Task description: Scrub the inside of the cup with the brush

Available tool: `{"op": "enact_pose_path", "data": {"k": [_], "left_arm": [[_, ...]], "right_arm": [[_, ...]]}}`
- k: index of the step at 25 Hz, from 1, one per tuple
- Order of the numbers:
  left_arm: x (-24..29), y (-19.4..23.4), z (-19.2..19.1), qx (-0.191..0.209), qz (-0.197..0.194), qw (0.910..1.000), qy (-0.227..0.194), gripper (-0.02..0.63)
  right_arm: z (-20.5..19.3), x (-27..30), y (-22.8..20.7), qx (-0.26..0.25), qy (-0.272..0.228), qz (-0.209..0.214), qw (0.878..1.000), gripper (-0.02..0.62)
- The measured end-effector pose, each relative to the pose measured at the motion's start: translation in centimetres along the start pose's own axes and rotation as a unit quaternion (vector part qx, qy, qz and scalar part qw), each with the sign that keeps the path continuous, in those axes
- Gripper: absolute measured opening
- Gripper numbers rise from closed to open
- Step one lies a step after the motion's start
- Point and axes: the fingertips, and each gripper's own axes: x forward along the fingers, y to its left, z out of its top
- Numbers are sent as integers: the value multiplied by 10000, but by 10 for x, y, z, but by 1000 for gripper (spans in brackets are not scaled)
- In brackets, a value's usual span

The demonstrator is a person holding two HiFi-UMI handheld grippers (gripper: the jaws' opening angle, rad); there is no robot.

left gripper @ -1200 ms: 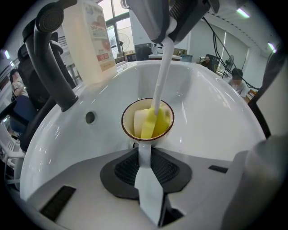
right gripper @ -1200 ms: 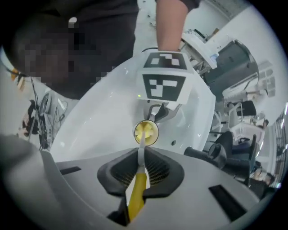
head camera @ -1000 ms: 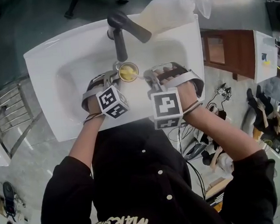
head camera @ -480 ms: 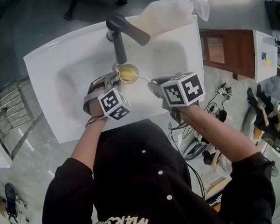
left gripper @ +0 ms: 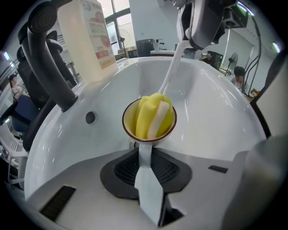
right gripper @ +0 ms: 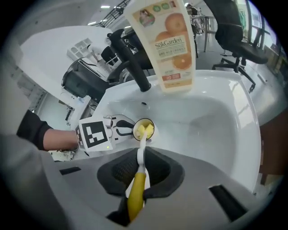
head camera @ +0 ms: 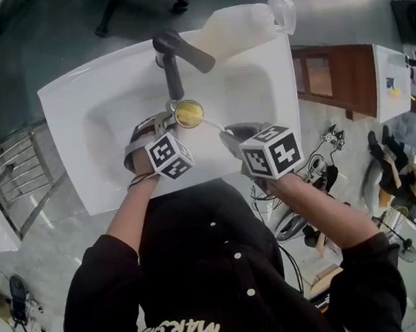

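The right gripper (head camera: 228, 134) has rolled since the earliest frame: its marker cube then lay flat to the head view and now shows two faces, and the hand has slid toward 3 o'clock. The left gripper (head camera: 162, 122) and the cup (head camera: 189, 113) sit where they were.

Cup: over the middle of the sink (head camera: 259, 85), just at 6 o'clock of the tap (head camera: 173, 60) spout, mouth tilted up toward the head camera. The left jaws are clenched on its white handle, coming in from 7 o'clock of the cup. A bottle (head camera: 235, 23) lies on the sink rim at 1 o'clock, untouched.

Brush (right gripper: 137, 188): the right jaws are grasping its yellow grip. The white stem runs from 4 o'clock of the cup up to the rim, and the yellow sponge head is down inside, nearly filling the mouth (clearest in the left gripper view).

Progress, as a judgement:
- Done: cup picked up and steadied, brush picked up, head inserted.
- Scrubbing looks under way, and the roll of the right gripper fits a twisting stroke.
- How much of the wall is cleaned can't be told, since the sponge hides the inside. No foam or running water shows.
- Left: more twists or strokes round the wall and bottom, then the brush comes out.
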Motion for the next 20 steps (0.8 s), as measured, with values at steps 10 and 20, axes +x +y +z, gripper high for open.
{"op": "enact_pose_path", "data": {"k": [10, 20], "left_arm": [[1, 0, 0, -1, -136, 9999, 30, 92], [-1, -2, -1, -85, -175, 9998, 3, 119]], "right_arm": [[1, -48, 14, -893, -922, -172, 9916, 48], [2, -101, 9, -1335, -1973, -759, 9682, 48]]}}
